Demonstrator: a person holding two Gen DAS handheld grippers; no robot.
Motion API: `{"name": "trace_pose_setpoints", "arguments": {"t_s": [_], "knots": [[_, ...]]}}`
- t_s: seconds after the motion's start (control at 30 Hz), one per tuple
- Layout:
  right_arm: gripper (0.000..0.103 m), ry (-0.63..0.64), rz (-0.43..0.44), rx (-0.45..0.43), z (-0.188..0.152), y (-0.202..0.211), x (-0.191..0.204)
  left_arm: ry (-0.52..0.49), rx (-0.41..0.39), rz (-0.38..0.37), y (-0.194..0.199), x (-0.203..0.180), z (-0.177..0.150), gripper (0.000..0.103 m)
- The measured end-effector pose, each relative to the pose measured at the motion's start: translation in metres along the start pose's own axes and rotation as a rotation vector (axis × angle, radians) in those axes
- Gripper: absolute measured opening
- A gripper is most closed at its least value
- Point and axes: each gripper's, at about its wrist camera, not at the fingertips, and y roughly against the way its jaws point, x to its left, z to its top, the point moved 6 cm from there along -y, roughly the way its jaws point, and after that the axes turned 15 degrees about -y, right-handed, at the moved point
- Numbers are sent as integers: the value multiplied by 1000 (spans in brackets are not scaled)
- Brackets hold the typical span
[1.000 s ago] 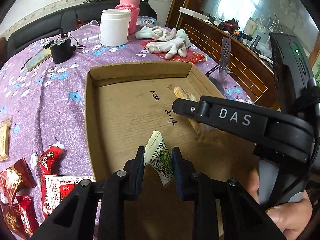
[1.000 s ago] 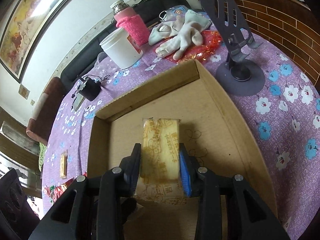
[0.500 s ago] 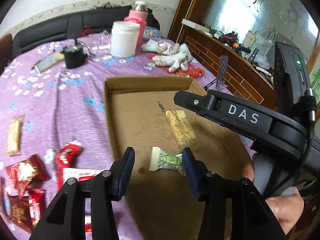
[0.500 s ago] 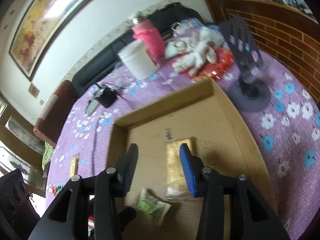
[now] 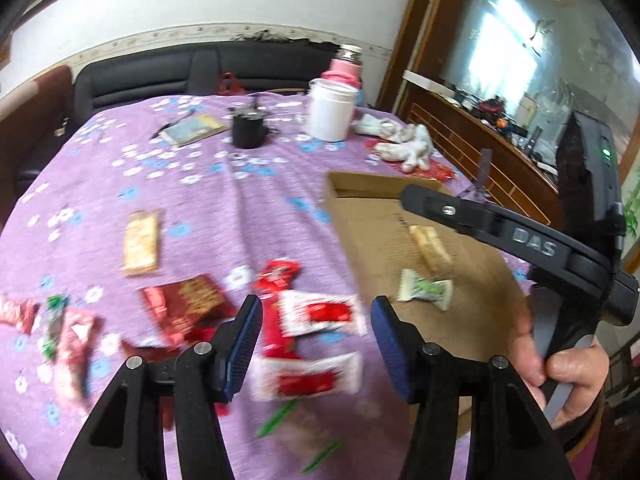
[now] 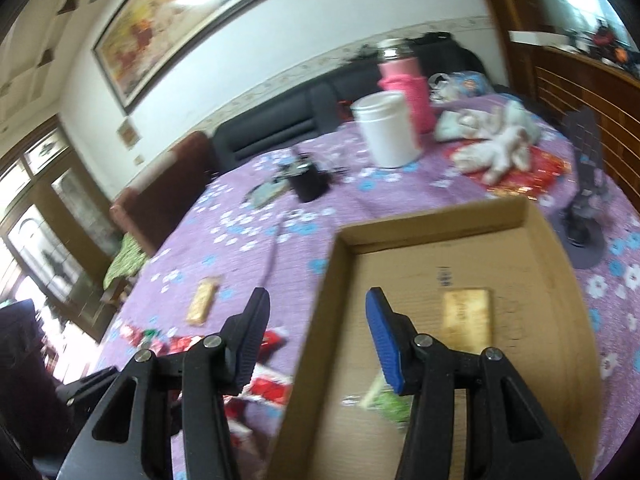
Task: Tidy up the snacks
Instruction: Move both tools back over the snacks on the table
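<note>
left gripper [image 5: 316,332] fingers spread above blurred red-white snack packets [image 5: 316,314]; right gripper [image 6: 316,330] fingers spread, empty, yellow biscuit pack [image 6: 467,316] just right in the box [image 6: 320,320].

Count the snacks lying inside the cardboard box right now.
2. A tan biscuit pack lies mid-floor of the box, and a green-and-white candy sits nearer the front. The right gripper may hide more.
</note>
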Motion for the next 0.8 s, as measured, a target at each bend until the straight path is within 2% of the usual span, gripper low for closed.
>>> {"name": "trace_pose_setpoints", "arguments": {"t_s": [0.27, 0.43, 0.67, 0.73, 0.8], "knots": [[49, 103, 170, 121, -37, -7, 48, 27, 6, 92, 32, 55, -28, 60], [49, 172, 241, 228, -73, -18, 81, 45, 17, 193, 57, 113, -41, 60], [49, 229, 234, 243, -90, -19, 93, 103, 108, 314, 58, 222, -55, 60], [49, 217, 232, 241, -87, -20, 91, 137, 131, 285, 47, 249, -57, 60], [49, 207, 225, 239, -84, -21, 87, 187, 145, 309, 36, 274, -61, 60]]}}
